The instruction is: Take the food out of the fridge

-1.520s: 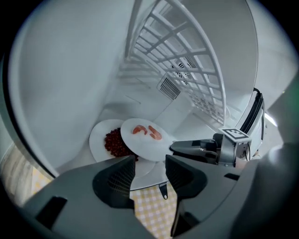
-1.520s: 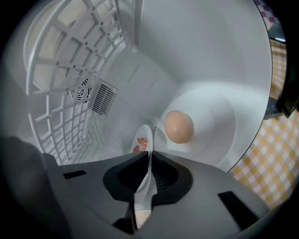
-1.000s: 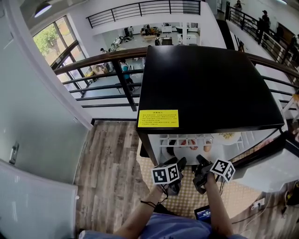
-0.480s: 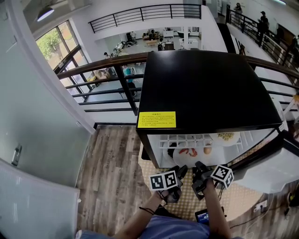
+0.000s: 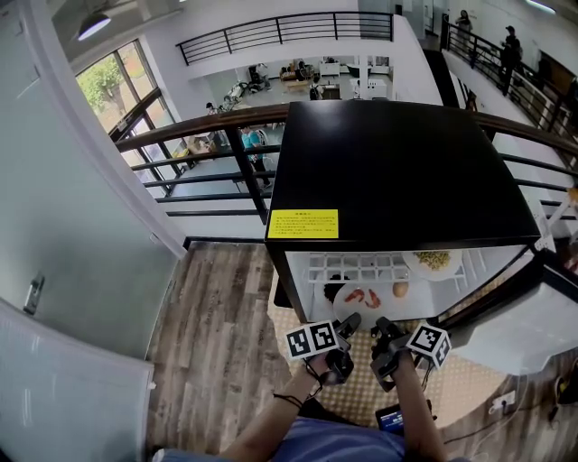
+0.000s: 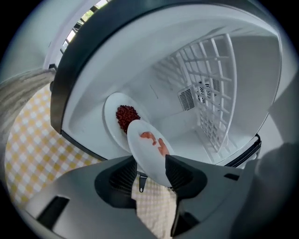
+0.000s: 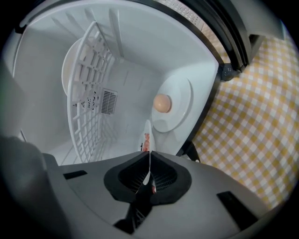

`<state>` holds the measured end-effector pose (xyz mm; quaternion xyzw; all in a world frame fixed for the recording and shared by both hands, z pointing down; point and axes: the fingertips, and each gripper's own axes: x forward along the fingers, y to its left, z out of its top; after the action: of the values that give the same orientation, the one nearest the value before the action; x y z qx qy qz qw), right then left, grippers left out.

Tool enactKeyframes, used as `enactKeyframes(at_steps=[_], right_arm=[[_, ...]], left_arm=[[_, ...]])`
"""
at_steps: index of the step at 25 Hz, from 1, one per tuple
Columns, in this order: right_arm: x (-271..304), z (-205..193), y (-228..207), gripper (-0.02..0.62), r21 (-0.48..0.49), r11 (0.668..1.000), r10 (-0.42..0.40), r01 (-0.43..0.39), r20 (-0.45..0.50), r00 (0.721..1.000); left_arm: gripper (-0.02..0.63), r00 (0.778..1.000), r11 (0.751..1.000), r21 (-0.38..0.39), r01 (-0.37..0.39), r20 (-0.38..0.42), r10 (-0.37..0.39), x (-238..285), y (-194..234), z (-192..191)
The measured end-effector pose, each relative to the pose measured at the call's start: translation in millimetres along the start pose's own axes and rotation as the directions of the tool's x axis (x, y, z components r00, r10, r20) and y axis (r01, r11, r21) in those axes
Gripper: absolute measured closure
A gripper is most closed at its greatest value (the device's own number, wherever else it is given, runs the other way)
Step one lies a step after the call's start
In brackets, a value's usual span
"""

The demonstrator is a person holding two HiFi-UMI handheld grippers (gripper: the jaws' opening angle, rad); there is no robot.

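— Underfoot?
— Wood plank floor [image 5: 212,316], yellow checked mat [image 7: 247,140] nearer.
— Around?
— White wall [image 5: 72,235] left, dark railing [image 5: 203,126] ahead, atrium with desks [image 5: 298,77] below.
— Light?
— Daylight through tall windows [image 5: 113,86]; ceiling lamp [image 5: 94,25] lit, top left.

The fridge top [image 5: 397,171] hides most of the inside, and its open door [image 5: 528,332] is cut off.

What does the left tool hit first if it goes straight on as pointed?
The left tool would likely meet the shrimp plate first: its rim sits between the parted jaws. Behind it: the red-food plate.
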<state>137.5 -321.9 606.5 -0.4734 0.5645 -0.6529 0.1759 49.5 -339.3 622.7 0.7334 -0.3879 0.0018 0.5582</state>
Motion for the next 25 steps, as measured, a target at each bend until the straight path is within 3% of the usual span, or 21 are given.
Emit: enactKeyframes(at_steps=[3, 12, 17, 25], right_arm=[[-7.4, -0.2, 2.6, 0.574, 0.006, 1.000, 0.021, -0.021, -0.003, 1.000], [-47.3, -6.7, 18.9, 0.574, -0.114, 0.989, 0.093, -0.097, -0.046, 0.995], [-72.0, -11.9, 25.6, 0.574, -0.119, 0.981, 0.144, -0.151, -0.066, 0.987], [-113.6, -31.3, 40.8, 0.572, -0.233, 0.953, 0.172, -0.193, -0.106, 0.979]], left_arm=[[0.442, 1.000, 0.996, 0.088, -0.021, -0.004, 0.021, -4.4, -5.2, -3.7], [0.442, 0.999, 0.979, 0.204, 0.020, 0.028, -0.026, -31.5, -40.9, -21.3], [0.442, 0.998, 0.969, 0.248, 0.012, 0.058, -0.028, -47.6, -60.9, -34.0], [0.442, 0.993, 0.961, 0.275, -0.005, 0.111, -0.026, -80.0, -82.9, -59.1]])
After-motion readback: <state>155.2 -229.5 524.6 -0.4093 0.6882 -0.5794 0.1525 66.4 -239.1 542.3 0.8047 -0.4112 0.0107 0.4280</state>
